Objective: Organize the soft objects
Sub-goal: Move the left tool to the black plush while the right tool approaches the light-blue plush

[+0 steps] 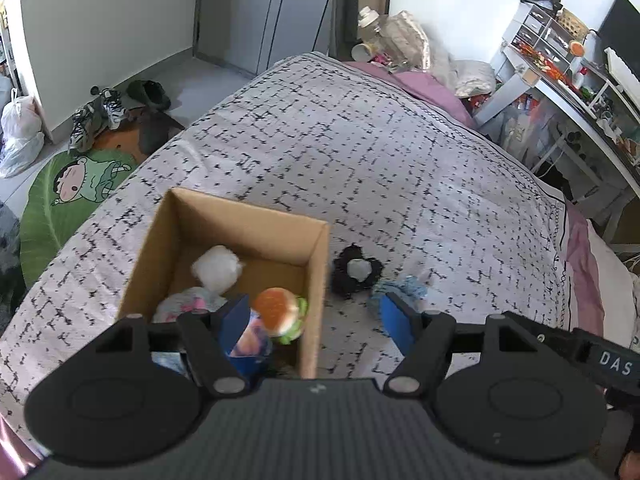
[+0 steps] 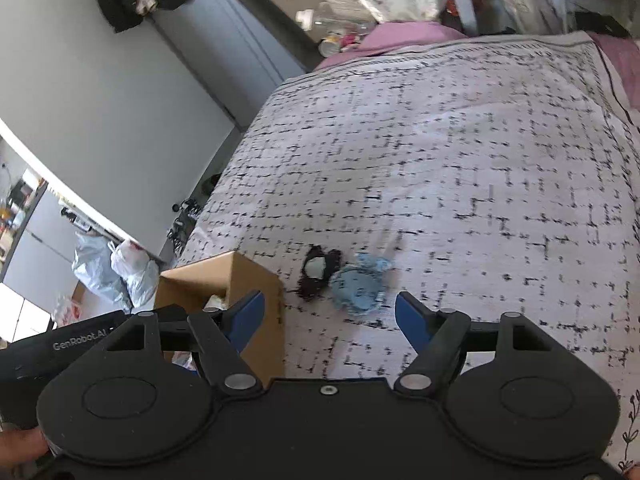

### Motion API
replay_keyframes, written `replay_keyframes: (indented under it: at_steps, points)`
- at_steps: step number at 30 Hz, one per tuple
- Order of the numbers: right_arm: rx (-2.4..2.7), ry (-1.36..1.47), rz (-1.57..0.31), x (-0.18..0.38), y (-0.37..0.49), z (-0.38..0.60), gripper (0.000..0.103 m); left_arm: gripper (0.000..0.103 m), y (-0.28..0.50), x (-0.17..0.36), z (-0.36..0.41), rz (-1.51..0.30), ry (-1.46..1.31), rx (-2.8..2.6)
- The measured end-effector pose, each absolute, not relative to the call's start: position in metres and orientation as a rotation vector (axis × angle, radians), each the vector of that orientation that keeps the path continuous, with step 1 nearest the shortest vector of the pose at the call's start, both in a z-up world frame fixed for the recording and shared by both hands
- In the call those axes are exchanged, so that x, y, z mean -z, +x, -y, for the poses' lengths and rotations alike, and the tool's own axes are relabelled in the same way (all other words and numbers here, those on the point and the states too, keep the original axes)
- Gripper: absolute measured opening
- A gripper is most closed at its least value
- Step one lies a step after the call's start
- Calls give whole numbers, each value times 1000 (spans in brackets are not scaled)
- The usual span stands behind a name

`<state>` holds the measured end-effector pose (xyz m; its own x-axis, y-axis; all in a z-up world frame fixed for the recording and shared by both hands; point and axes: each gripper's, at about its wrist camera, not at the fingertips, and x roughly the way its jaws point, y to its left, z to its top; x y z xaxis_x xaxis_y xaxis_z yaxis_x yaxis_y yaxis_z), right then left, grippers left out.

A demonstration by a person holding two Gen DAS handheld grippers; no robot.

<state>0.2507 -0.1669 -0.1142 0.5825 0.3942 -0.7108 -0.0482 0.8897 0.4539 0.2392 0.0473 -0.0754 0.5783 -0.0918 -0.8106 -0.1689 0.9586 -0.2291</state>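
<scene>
Two scrunchies, black [image 2: 320,276] and blue [image 2: 358,288], are lying mid-frame beside the box [image 2: 256,280]. Both grippers, left [image 1: 320,320] and right [image 2: 330,316], are hanging wide apart, gripping nothing.

place: home bedroom | evidence: bed [image 1: 360,152], shoes [image 1: 100,112], cluttered desk [image 1: 560,80]

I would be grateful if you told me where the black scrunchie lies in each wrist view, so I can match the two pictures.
Left wrist view: the black scrunchie lies on the bedspread right of centre, just right of the cardboard box.
Right wrist view: the black scrunchie lies near centre, right of the box.
Shared landmark: the light blue scrunchie touching its right side.
</scene>
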Motion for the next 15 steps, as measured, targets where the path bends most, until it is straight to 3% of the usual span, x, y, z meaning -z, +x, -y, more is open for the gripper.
replay_keyframes:
  at_steps: [15]
  points:
    - [-266, 525, -952, 138, 265, 203, 72, 71, 263, 85, 9, -965, -270, -40]
